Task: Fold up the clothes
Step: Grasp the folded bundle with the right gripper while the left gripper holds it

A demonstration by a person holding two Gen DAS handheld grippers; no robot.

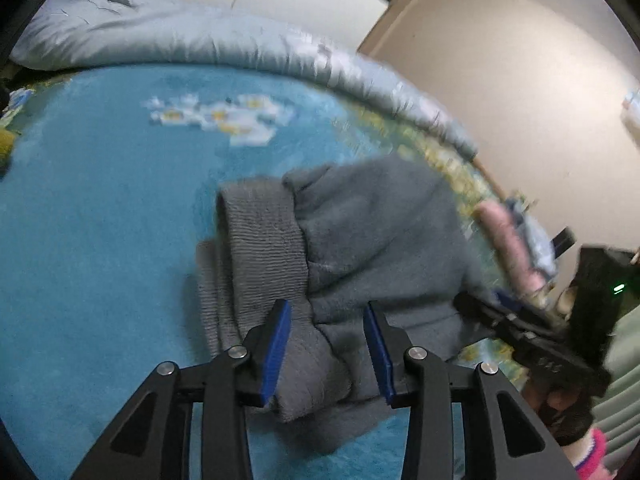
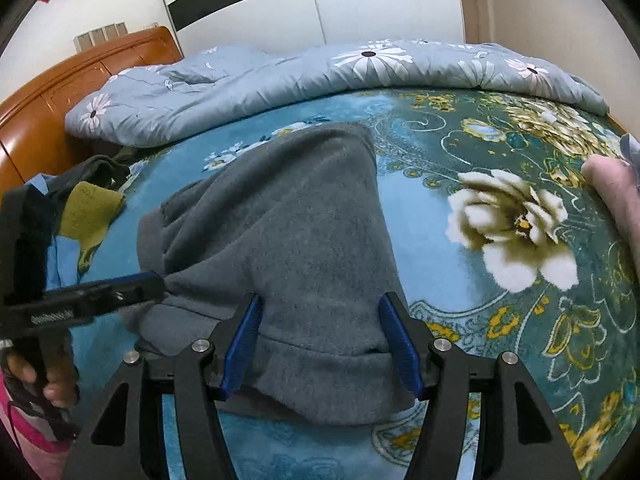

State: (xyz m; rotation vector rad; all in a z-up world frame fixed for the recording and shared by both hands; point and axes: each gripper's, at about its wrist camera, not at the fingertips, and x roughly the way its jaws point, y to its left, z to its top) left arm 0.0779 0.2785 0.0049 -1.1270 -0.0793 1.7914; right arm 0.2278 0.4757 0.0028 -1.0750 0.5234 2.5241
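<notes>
A grey fleece garment (image 1: pixel 380 232) (image 2: pixel 300 220) lies folded on the blue flowered blanket (image 2: pixel 520 320), its ribbed band (image 1: pixel 260 240) toward the left in the left wrist view. My left gripper (image 1: pixel 327 308) hovers over the ribbed end with its blue pads apart; bunched cloth sits between them, not pinched. From the right wrist view the left gripper (image 2: pixel 156 280) points at the garment's left edge. My right gripper (image 2: pixel 320 300) stands open above the garment's near hem, and the cloth spreads wider than its jaws. In the left wrist view the right gripper (image 1: pixel 464 300) is at the garment's right edge.
A pale blue flowered quilt (image 2: pixel 360 68) is bunched along the far side of the bed, against a wooden headboard (image 2: pixel 60 92). An olive cloth (image 2: pixel 92 208) and dark clothes (image 2: pixel 100 168) lie at the left. A pink rolled cloth (image 2: pixel 616 200) lies at the right edge.
</notes>
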